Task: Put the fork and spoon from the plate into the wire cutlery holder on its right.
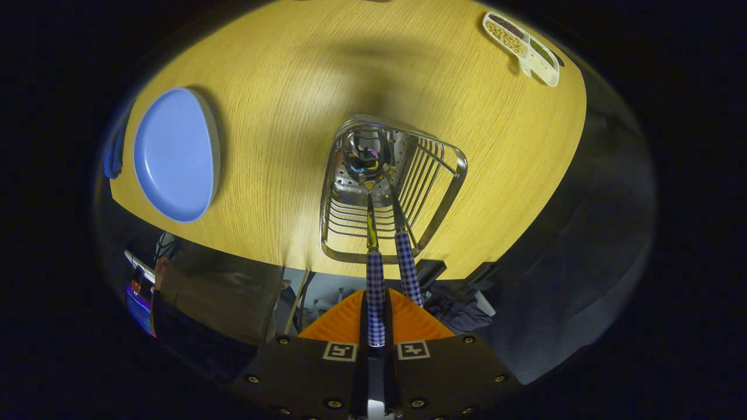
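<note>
Jaws clamp spoon (376,291) hndl, bowl inside holder (449,192) (fork alongside).

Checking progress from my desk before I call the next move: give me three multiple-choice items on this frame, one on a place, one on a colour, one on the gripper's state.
1. The spoon bowl sits: A) on the plate B) inside the wire holder C) on the bare table
2. The plate is: A) blue B) white C) green
3. The gripper is: A) open B) shut on the spoon's checked handle C) shut on the plate

B: its bowl lies within the wires.
A: blue, bare face.
B: both orange fingers press the handle.
</note>
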`<state>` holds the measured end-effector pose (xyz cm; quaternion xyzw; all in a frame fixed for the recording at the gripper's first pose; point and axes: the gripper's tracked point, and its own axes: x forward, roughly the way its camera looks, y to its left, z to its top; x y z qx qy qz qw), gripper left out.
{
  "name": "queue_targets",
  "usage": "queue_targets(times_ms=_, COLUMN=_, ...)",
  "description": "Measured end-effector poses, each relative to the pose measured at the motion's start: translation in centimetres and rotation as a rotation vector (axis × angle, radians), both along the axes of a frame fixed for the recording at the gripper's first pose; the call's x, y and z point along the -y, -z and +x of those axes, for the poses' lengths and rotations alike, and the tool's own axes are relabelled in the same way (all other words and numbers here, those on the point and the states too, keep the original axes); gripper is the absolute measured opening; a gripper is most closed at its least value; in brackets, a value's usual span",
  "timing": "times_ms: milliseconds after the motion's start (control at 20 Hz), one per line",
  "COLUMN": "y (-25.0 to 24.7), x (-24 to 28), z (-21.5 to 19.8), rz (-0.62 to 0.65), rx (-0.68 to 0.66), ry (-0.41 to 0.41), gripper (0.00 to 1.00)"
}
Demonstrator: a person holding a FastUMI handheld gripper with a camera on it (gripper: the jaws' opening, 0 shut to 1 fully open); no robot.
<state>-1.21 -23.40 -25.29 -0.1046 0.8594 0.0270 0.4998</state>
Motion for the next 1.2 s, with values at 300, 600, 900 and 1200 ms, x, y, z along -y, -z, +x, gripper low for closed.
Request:
queue_targets(times_ms=300, y=-0.7, x=0.5, z=1.3, rz=0.002, rx=0.092, ry=0.005, gripper=0.14)
queue_targets(times_ms=600, y=-4.8, x=-1.3, z=4.5, rz=0.077, rx=0.473, ry=0.082, gripper=0.18)
queue_targets(times_ms=900, y=-12.2, x=-5.9, z=5.1, rz=0.206, rx=0.957, ry=0.146, gripper=0.18)
queue_targets(times_ms=1200, y=-19.6, x=-12.4, z=5.4, rz=0.295, rx=1.49, ry=0.19, gripper=0.18)
